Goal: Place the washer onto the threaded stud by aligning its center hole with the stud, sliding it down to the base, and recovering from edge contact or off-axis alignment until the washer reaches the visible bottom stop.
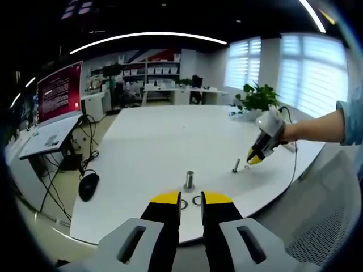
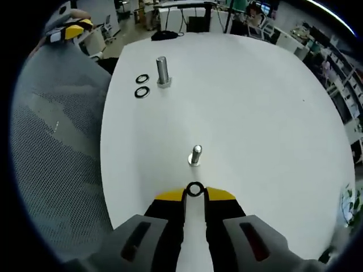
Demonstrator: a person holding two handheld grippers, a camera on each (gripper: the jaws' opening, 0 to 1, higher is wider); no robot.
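The right gripper (image 2: 194, 195) pinched a washer (image 2: 194, 189) below the centre-frame stud (image 2: 195, 154); the left gripper (image 1: 191, 198) stood open, empty.

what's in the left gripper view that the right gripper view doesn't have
Left gripper view: a red-lit monitor screen, a green potted plant, a black computer mouse and bright window blinds.
Right gripper view: a black ring washer pinched in the right claw.
Both: the white table, the tall steel threaded stud, the short steel stud and two loose black washers.
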